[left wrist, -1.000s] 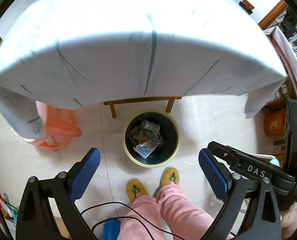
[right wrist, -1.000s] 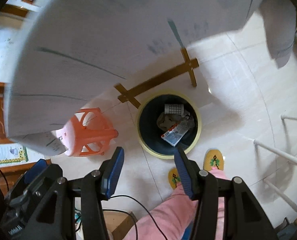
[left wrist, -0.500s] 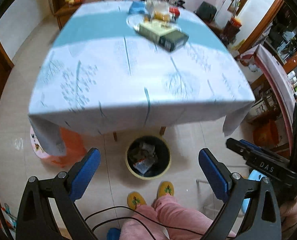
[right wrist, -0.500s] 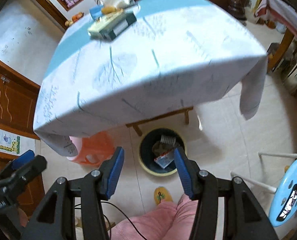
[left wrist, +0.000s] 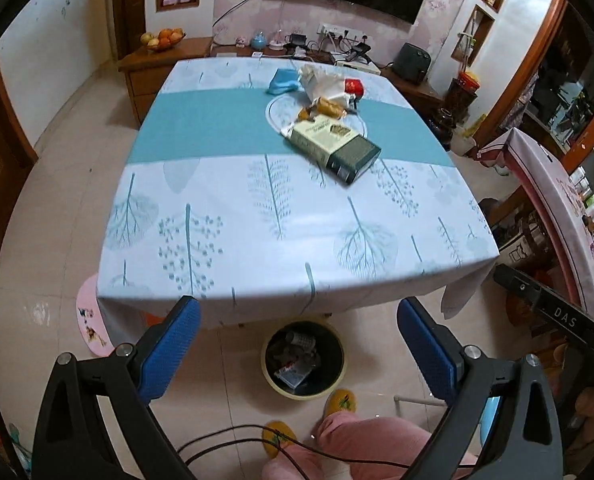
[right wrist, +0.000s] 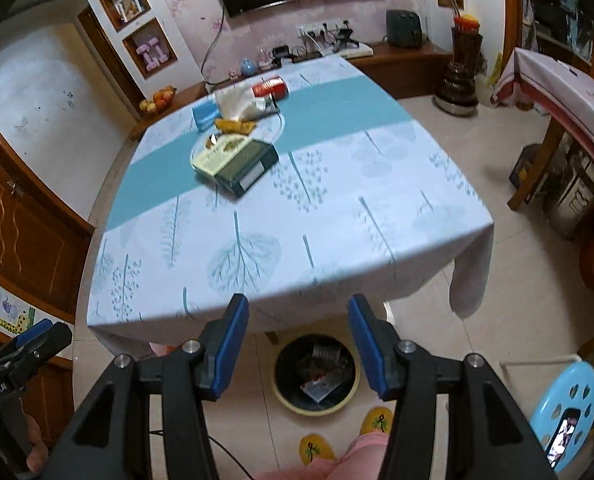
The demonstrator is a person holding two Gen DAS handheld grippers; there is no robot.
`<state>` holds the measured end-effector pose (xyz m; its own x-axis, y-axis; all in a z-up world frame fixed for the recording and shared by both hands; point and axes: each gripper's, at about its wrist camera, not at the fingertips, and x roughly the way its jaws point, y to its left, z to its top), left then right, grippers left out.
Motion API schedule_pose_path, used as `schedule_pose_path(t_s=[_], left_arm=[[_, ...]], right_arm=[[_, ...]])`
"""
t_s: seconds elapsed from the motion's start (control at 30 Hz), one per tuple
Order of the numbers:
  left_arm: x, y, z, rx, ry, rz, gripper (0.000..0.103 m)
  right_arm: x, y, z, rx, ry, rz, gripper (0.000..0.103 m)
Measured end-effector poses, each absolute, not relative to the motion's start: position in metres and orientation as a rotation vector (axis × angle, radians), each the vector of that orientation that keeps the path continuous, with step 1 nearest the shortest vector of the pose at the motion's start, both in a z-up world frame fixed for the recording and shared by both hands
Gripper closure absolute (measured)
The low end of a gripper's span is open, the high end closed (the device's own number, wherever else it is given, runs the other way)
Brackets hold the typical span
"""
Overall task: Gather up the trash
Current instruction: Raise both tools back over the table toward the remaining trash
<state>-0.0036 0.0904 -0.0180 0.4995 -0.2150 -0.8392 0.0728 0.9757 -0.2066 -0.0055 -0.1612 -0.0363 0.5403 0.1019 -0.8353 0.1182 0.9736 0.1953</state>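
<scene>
So far your trash bin [left wrist: 303,358] on the floor under the table's [left wrist: 257,240] near edge holds some wrappers, while the green box [left wrist: 333,147], red can [right wrist: 270,88] and white bag [left wrist: 323,84] remain on top. Both left gripper [left wrist: 297,334] and right gripper [right wrist: 298,330] gape empty. Smaller scraps beside the bag blur together.

Even indoor light, soft glare on floor tiles, slight motion blur, strong fisheye bending, black vignette corners

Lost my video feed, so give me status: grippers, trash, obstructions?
Left gripper and right gripper open, empty, above trash bin. Box, can, wrappers on table. Nothing blocking.
</scene>
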Motion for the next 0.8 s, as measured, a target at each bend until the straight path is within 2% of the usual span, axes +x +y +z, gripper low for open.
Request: schedule_pose_path(t_s=[0.37, 0.6, 0.8], left_arm=[[0.092, 0.078, 0.012, -0.2, 1.012, -0.177, 0.005], [0.199, 0.042, 0.026, -0.196, 1.034, -0.127, 0.005], [0.305, 0.01, 0.013, -0.19, 1.119, -0.094, 0.005]], right_arm=[[0.076, -0.168, -0.006, 0.19, 0.96, 0.101, 0.051], [0.195, -0.188, 0.015, 0.136, 0.937, 0.237, 0.047], [0.306, -0.208, 0.023, 0.069, 0.959, 0.328, 0.044]])
